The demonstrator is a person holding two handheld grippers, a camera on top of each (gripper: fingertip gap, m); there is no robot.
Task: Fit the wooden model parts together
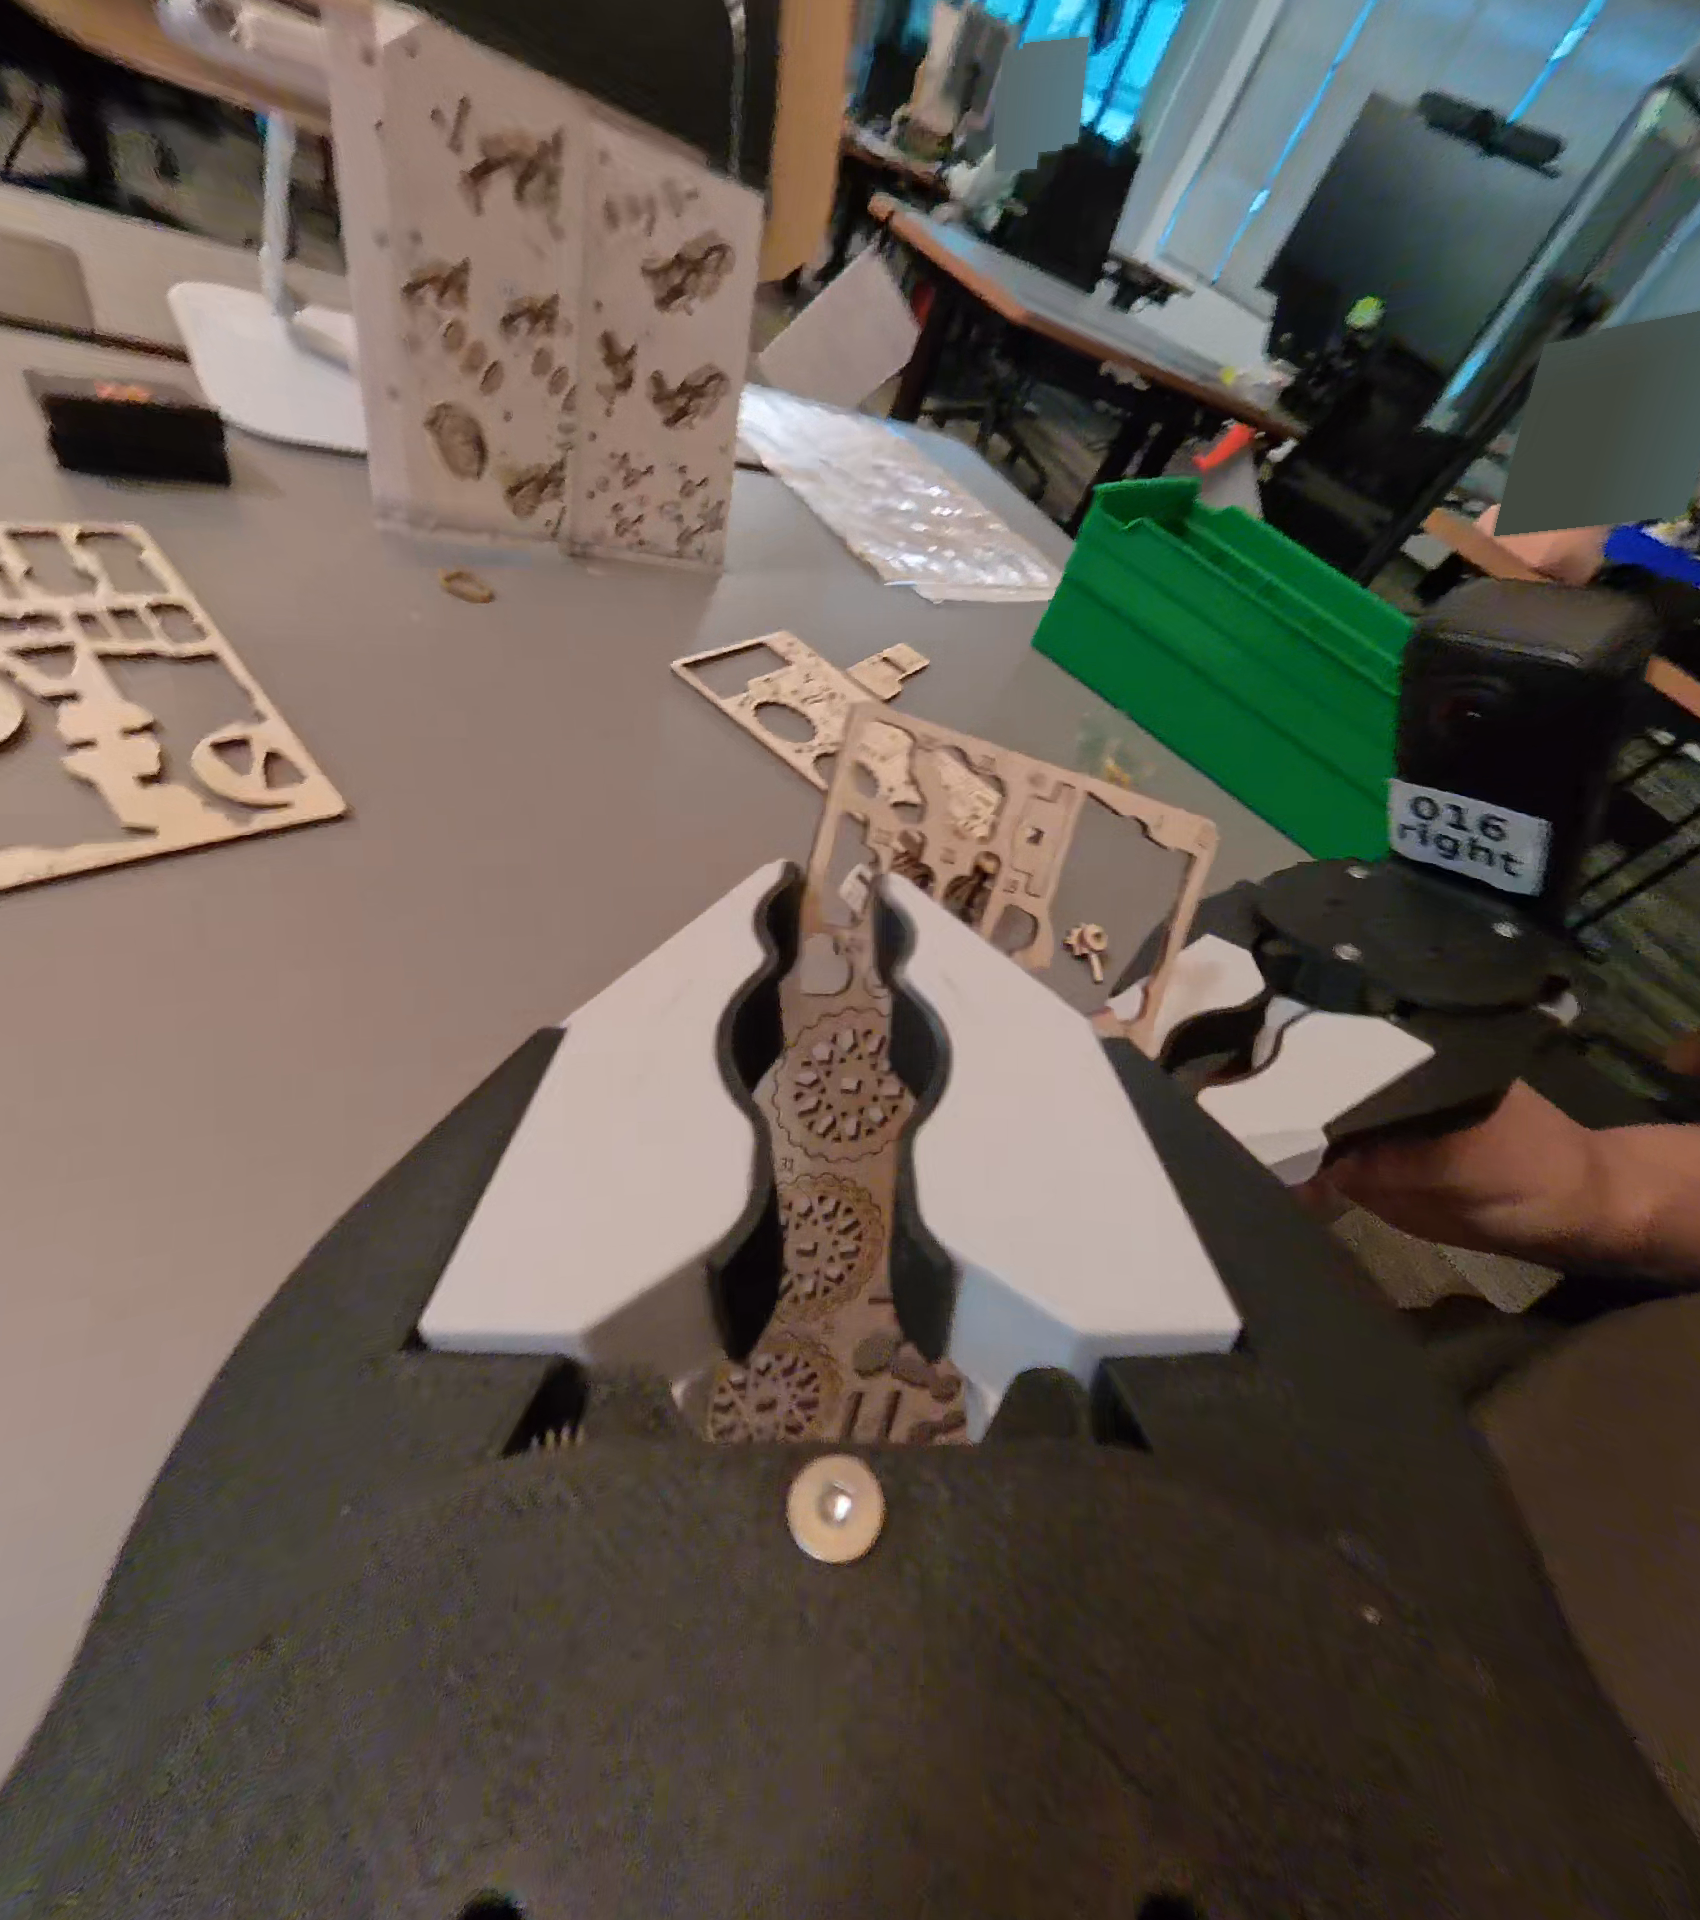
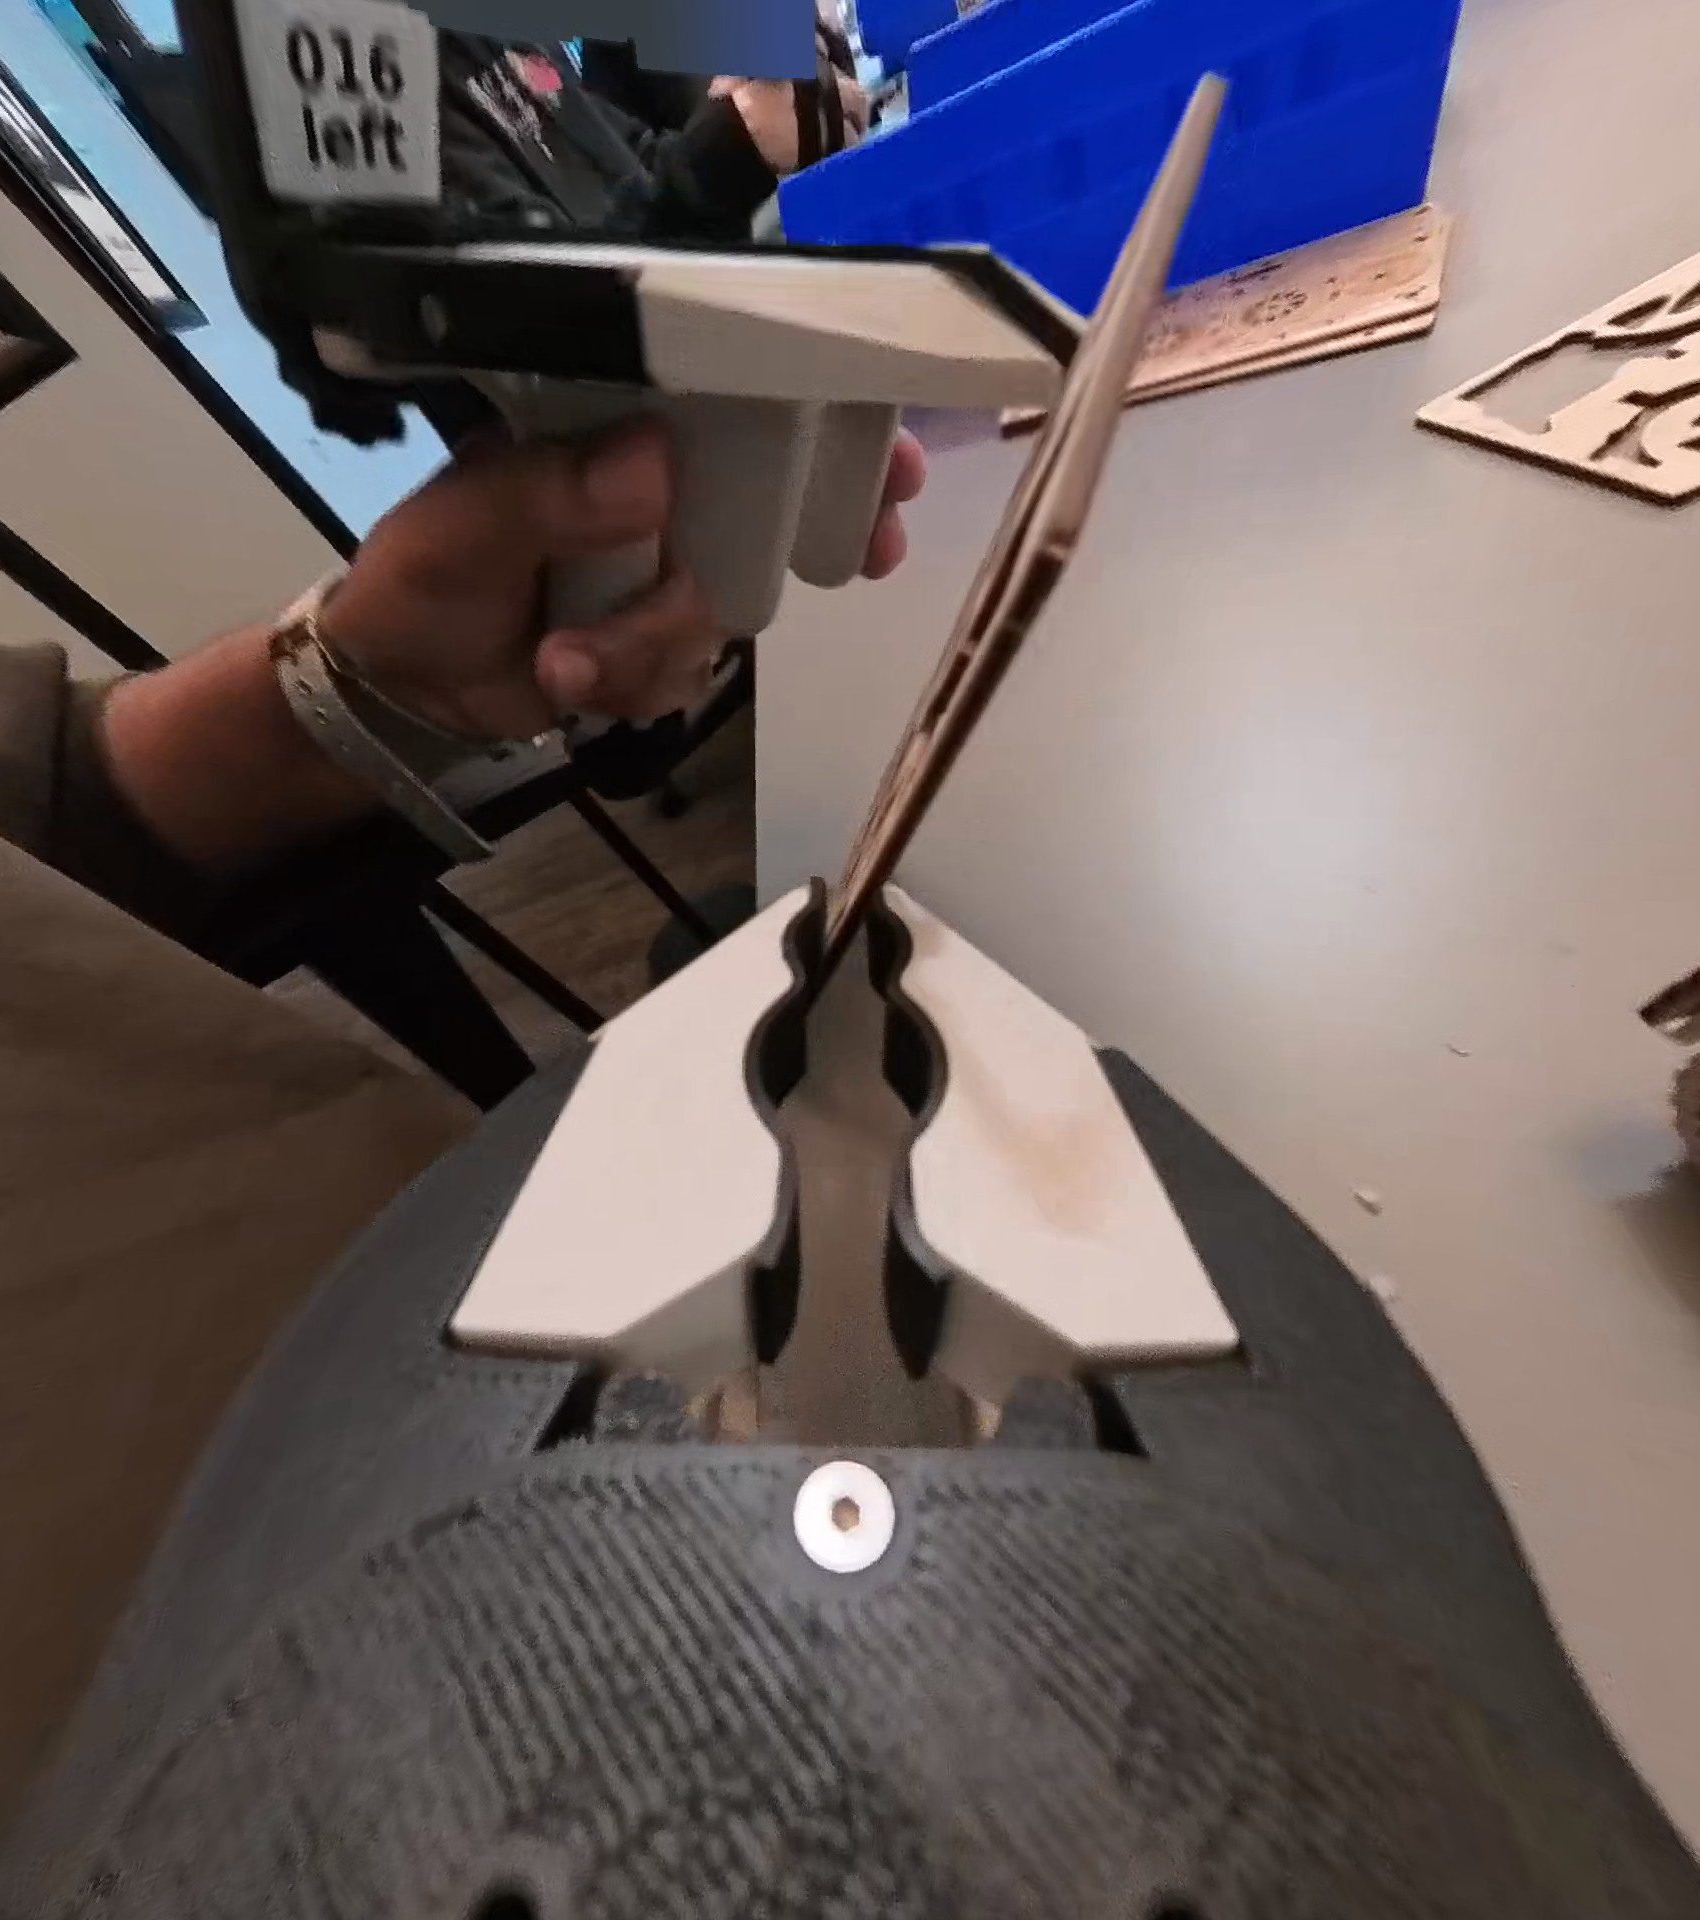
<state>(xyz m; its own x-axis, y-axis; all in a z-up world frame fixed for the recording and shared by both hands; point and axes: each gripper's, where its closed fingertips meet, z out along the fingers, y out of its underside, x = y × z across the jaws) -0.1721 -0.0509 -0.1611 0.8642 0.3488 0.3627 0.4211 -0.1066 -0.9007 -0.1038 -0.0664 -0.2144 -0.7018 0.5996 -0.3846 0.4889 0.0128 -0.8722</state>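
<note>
My left gripper (image 1: 841,894) and my right gripper (image 2: 851,904) both pinch one wood sheet (image 1: 1007,831) above the table (image 1: 410,831). Two more cut sheets lie flat, one far left (image 1: 87,707), one behind (image 1: 784,696).

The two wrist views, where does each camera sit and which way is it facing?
Left wrist view: on the left gripper, looking across the grey table; right gripper and hand show.
Right wrist view: on the right gripper, looking at the left gripper and hand.
Shared: the wooden sheet both clamp.
</note>
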